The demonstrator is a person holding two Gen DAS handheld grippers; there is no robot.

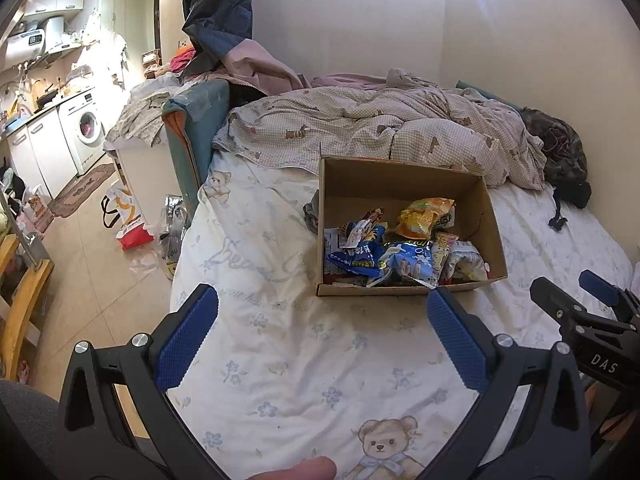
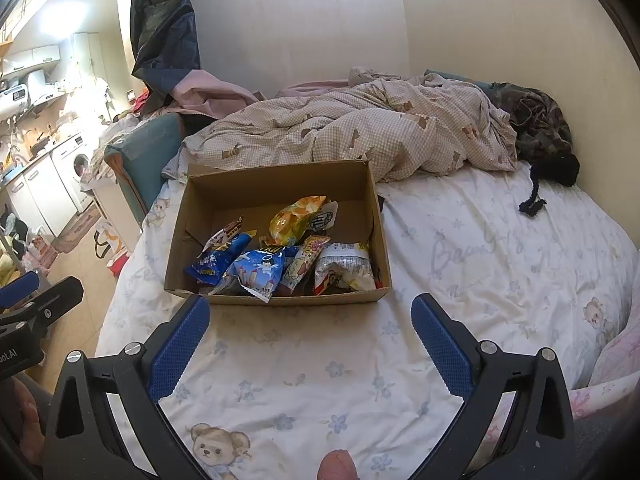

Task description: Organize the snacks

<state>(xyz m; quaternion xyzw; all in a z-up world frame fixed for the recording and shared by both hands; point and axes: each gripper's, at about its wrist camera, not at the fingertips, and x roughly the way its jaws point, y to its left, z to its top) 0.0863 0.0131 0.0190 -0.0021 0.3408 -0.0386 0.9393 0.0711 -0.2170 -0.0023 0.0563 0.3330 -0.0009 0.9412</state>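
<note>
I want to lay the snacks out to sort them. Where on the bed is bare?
Bare floral sheet lies between the brown cardboard box and both open tools, and right of the box. The crumpled checked duvet crowds the strip behind it.

Cardboard box sits on the bed sheet, toward the bed's left side. Snack packets lie in the box, heaped against its near wall; far half of the box floor bare. Rumpled quilt lies behind the box, across the far end of the bed. Dark bundle of cloth lies right of the quilt, against the right wall. Left gripper and right gripper hang over the sheet just near of the box, side by side, both jaws spread wide with nothing between. Kitchen counter with washing machine far left, beyond the bed's edge.
</note>
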